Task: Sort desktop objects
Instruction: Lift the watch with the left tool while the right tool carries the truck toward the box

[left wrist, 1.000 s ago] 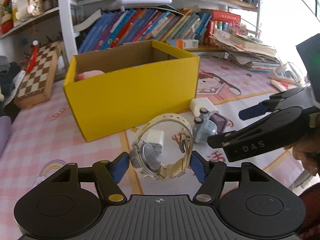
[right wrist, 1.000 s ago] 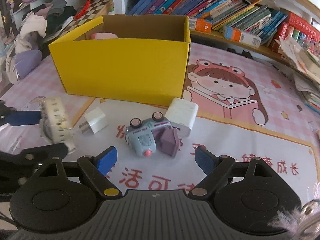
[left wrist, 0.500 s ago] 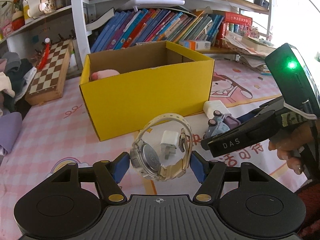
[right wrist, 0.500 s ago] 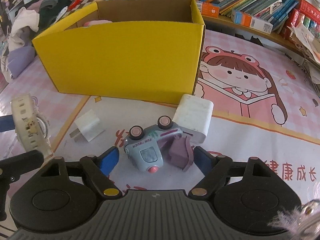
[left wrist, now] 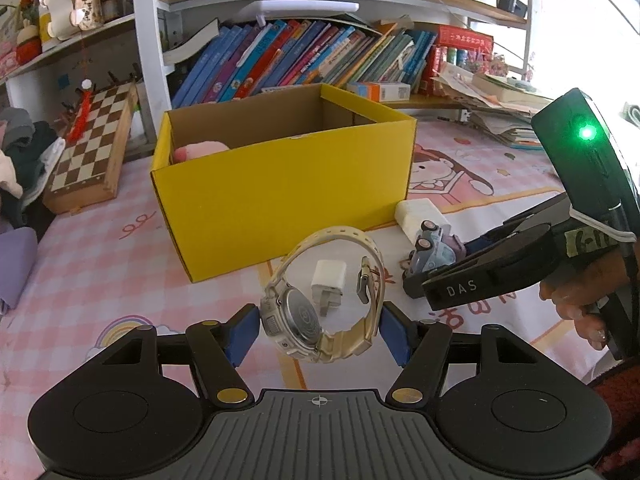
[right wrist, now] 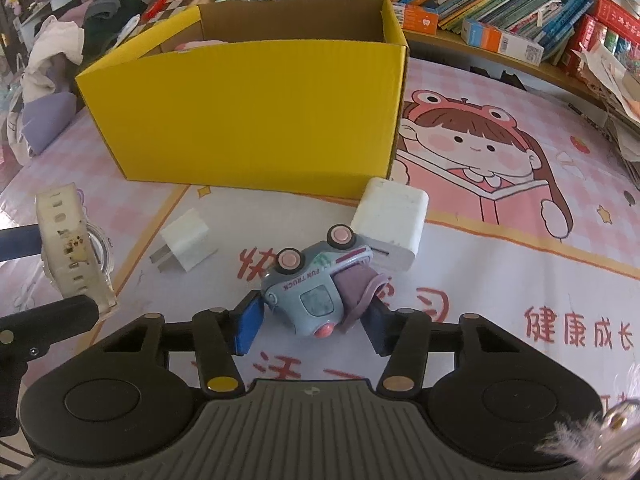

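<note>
Two grippers are seen over the pink mat. A cream wristwatch is clamped between the pads of the left gripper, raised in front of the yellow box. An overturned toy truck, lying against a white charger, is bracketed by the right gripper; whether it is pinched cannot be told.

A box stands at the back of the mat, with books shelved behind it. In front of the box lie a small plug, a toy truck on its side and, touching the truck from behind, a larger charger. The plug lies left of the truck. A chessboard leans left of the box.
</note>
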